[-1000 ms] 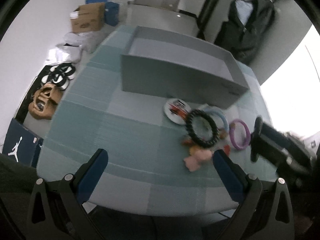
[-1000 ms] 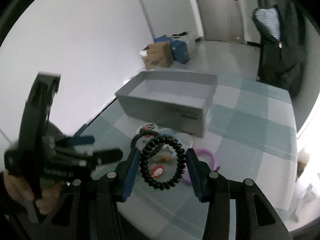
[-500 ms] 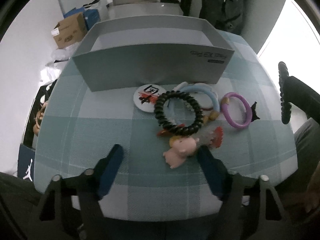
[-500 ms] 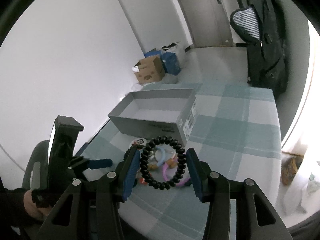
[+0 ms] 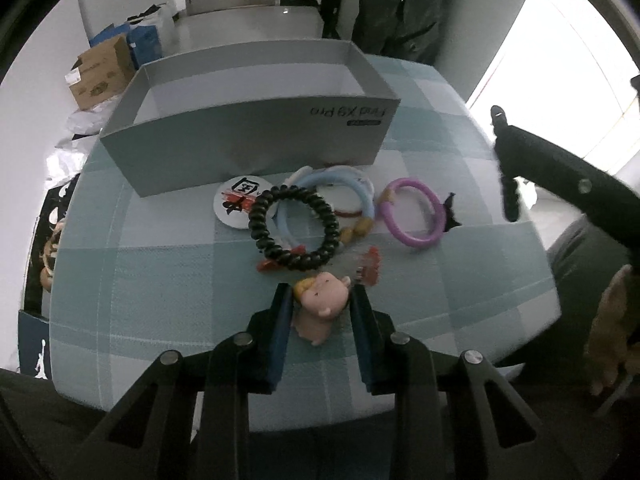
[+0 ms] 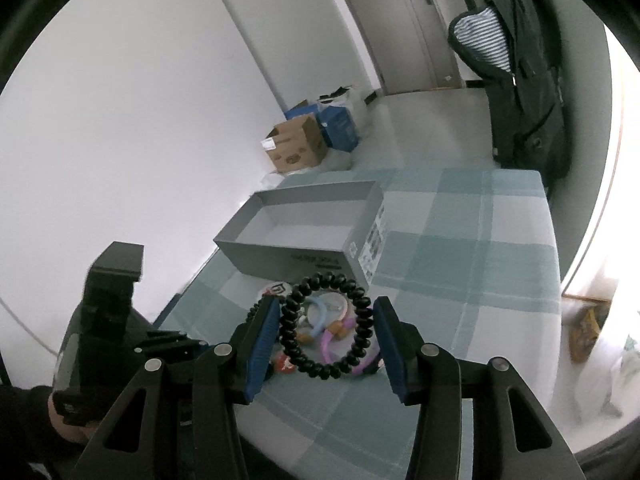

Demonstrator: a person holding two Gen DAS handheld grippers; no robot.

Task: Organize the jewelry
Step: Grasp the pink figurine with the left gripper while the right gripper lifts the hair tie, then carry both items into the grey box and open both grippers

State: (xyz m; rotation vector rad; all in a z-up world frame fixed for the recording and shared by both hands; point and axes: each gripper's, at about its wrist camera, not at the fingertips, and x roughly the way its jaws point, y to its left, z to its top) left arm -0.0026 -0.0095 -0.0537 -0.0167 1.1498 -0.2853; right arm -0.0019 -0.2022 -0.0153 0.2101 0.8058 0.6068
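Observation:
My left gripper (image 5: 320, 320) points down at the table, and its jaws are closing with a pink pig charm (image 5: 322, 306) between them; both blue pads touch its sides. Just beyond the charm lie a black bead bracelet (image 5: 294, 228), a light blue ring (image 5: 360, 196), a purple ring (image 5: 412, 212), a white round badge (image 5: 236, 204) and a red charm (image 5: 370, 264). The open grey box (image 5: 248, 136) stands behind them. My right gripper (image 6: 326, 322) hovers above the table, shut on a second black bead bracelet (image 6: 352, 356) that hangs upright between its pads.
The table wears a teal checked cloth (image 5: 160, 280), and its near edge is close under my left gripper. A hand holds the left gripper (image 6: 108, 320) at the lower left of the right wrist view. A cardboard box (image 6: 296, 148) sits on the floor and a dark coat (image 6: 524, 80) hangs behind.
The left jaws went from wide open to closed around the pink pig charm as the gripper moved in and rolled to face the box. The right gripper kept its bracelet and drew back, away from the table.

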